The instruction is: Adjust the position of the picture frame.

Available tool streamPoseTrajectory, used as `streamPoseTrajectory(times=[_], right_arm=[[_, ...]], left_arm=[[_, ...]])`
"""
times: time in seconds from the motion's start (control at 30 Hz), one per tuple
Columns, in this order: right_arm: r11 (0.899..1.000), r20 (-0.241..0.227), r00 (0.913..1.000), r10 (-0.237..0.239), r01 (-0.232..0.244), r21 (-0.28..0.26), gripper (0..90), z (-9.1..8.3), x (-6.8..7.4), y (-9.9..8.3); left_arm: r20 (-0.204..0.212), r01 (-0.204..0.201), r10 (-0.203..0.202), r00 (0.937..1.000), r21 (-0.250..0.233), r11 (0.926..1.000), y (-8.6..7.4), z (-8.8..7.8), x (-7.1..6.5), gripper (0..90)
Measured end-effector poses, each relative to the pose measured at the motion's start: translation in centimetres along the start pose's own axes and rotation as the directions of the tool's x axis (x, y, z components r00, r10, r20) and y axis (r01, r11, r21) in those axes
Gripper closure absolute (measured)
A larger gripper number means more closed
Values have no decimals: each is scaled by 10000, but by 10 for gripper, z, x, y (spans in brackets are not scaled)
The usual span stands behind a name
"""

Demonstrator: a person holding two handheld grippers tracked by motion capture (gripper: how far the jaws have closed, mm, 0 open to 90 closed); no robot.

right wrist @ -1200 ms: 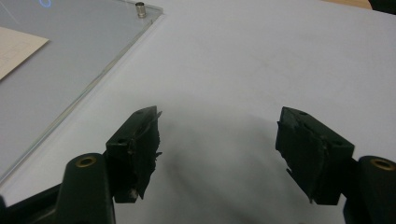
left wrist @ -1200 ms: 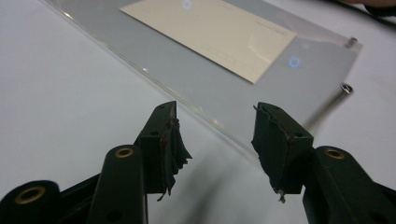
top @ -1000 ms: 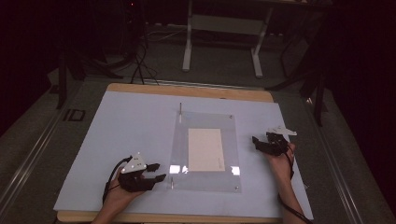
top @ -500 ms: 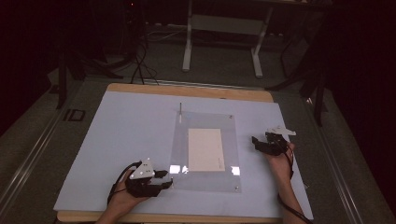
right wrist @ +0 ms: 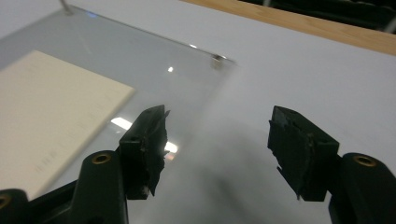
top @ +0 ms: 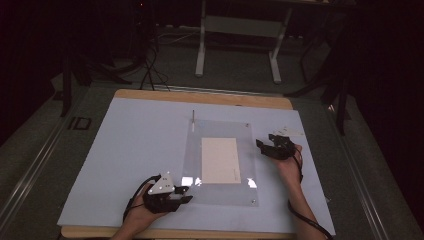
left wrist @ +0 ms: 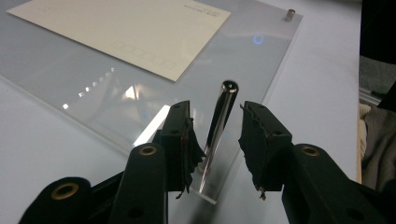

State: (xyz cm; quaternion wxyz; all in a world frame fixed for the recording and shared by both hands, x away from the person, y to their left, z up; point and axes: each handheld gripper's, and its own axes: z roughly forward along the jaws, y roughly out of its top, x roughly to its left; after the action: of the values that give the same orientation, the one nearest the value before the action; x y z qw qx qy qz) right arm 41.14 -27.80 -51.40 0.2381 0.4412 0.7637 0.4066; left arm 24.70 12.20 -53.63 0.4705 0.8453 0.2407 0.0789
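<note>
At the near left corner of the clear plastic sheet (top: 220, 162), the left gripper (top: 186, 194) has slid along the table's near edge since a second ago and its jaws have just been closing — a slim metal pin (left wrist: 219, 128) standing on that corner now sits between the pads, not yet pinched. Across the sheet, the right gripper (top: 263, 145) has edged up to the right border, jaws narrowing but still apart over bare plastic with nothing held. Both hands lie low and roughly level, pointing inward at the cream card (top: 220, 160) under the sheet.

One clear sheet (top: 220, 165); one card (top: 220, 160); two grippers; four corner posts
</note>
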Motion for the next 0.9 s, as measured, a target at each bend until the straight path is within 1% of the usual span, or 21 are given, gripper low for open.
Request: streamPoseTrajectory(times=[0.03,0.07,0.13,0.2,0.27,0.3,0.37,0.4,0.43,0.47,0.5,0.57,0.6,0.73,0.8,0.83,0.87,0.9], right_arm=[[10000,-88,10000,-47,47,15,369,4,3,3],[9999,-340,9994,-113,114,13,383,11,9,10],[9999,-619,9980,-142,141,-24,393,17,16,19],[9999,-974,9951,-162,156,-70,401,23,23,27],[9992,-1090,9933,-392,387,-62,401,29,30,35],[9988,-1156,9921,-494,495,-24,401,33,34,38],[9983,-1351,9891,-577,581,-13,400,40,41,45],[9983,-1351,9891,-577,581,-13,400,40,41,45],[9978,-1496,9865,-660,668,-2,400,47,46,51],[9972,-1561,9850,-739,752,26,400,51,49,53],[9964,-1586,9839,-829,847,49,400,54,51,56],[9944,-1671,9806,-1025,1052,71,404,61,56,60],[9936,-1758,9783,-1096,1130,93,429,64,58,62],[9934,-2035,9730,-1086,1140,146,458,79,63,68],[9931,-2099,9716,-1088,1153,189,470,85,66,71],[9931,-2099,9716,-1088,1153,189,470,85,66,71],[9932,-2217,9693,-1065,1140,214,484,92,69,73],[9928,-2249,9682,-1092,1176,242,495,95,71,74]], left_arm=[[19,-15,15,10000,-37,10000,1,1,-1,635],[12,-87,87,10000,-23,10000,1,2,-2,642],[11,-116,116,9999,-8,9999,1,2,-2,646],[79,-118,118,9999,15,9999,1,2,-2,698],[45,-96,96,9999,10,10000,1,2,-1,747],[24,19,-19,10000,-31,10000,0,1,1,772],[26,35,-34,10000,-71,10000,0,0,2,812],[26,35,-34,10000,-71,10000,0,0,2,818],[-63,-44,44,10000,-27,10000,0,0,2,826],[-63,-44,44,10000,-27,10000,0,0,2,830],[-180,-161,162,9997,9,9999,0,0,1,834],[-198,-186,187,9996,12,9998,0,0,1,838],[-198,-186,187,9996,12,9998,0,0,1,839],[-229,-229,229,9995,36,9997,0,-1,1,841],[-233,-243,244,9994,44,9997,0,-1,1,841],[-240,-236,237,9994,44,9997,0,-1,1,841],[-245,-223,224,9994,44,9997,0,-1,1,841],[-250,-212,213,9995,41,9998,0,-1,0,840]])
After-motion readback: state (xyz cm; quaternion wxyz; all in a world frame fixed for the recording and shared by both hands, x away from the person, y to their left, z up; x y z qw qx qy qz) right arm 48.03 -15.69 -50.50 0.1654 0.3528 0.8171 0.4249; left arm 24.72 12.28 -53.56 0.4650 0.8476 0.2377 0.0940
